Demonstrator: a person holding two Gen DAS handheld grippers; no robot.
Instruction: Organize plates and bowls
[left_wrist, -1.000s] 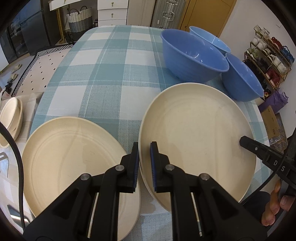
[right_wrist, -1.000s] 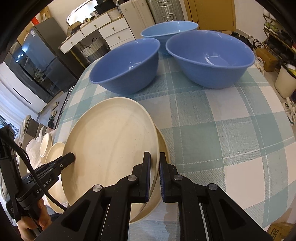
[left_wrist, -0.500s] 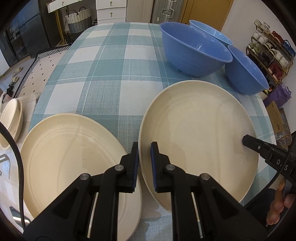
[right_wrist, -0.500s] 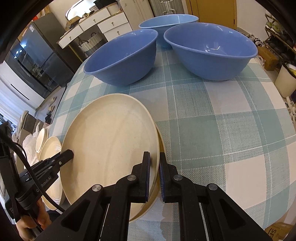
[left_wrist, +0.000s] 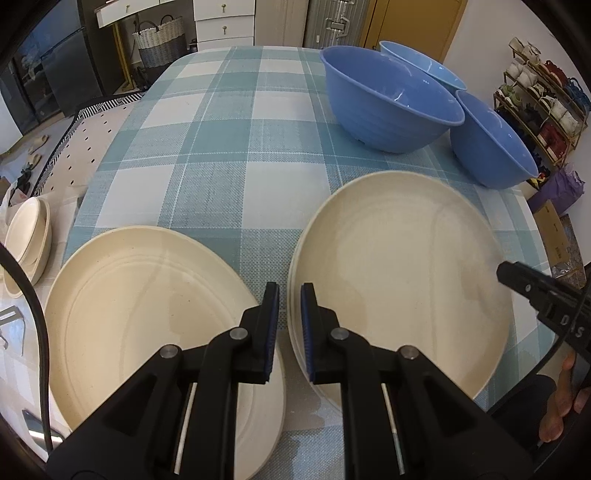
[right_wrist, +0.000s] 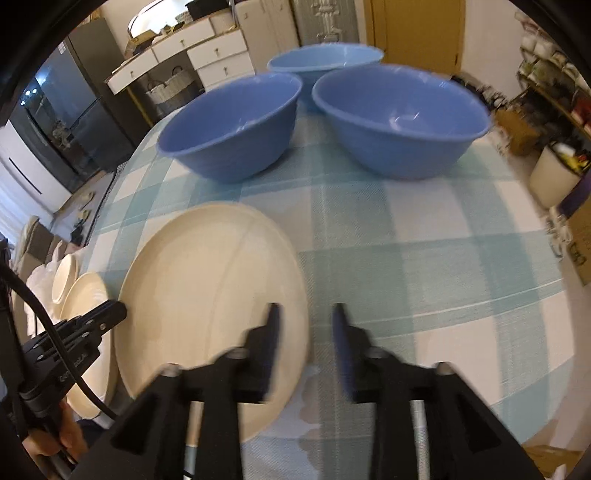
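A cream plate lies on top of another cream plate on the checked tablecloth; it also shows in the right wrist view. My left gripper is shut on the left rim of the top plate. My right gripper is open, its jaws either side of the plate's right rim and touching nothing. A separate cream plate lies to the left. Three blue bowls stand at the far side.
More cream dishes are stacked on a surface off the table's left edge. A shoe rack and boxes stand beyond the right edge. Drawers and a basket are behind the table.
My right gripper has opened and let go of the plate's rim. The top plate has come down flat onto the plate under it. My left gripper stays shut on it.
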